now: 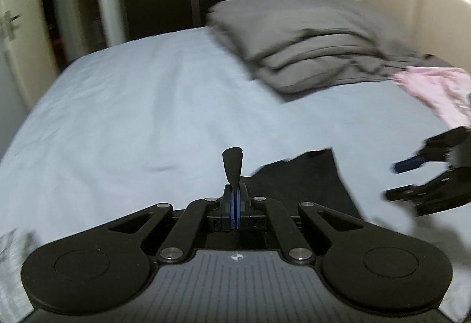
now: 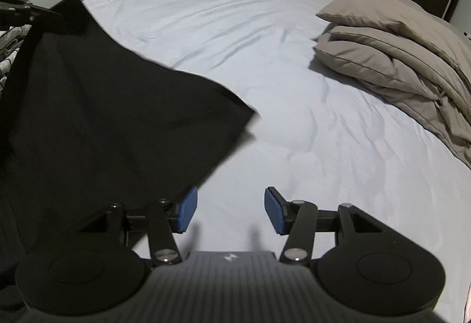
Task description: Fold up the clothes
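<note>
Black garment [image 2: 97, 105] lifted over near-left of bed [image 2: 235, 37], one corner pinched in left gripper [image 1: 234, 190], jaws clamped on cloth. Right gripper [image 2: 226, 212] just beside hanging edge, jaws apart, holding nothing. No finished fold visible; folding left. Brown bedding [image 2: 397, 58] stacked far right; pink cloth [image 1: 435, 90] beyond.

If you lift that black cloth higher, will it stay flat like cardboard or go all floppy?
Probably floppy: the black cloth already sags and drapes from where the left gripper pinches it. It looks thin, so likely light. The loose corner would probably swing, since the right gripper is open and holds nothing.
</note>
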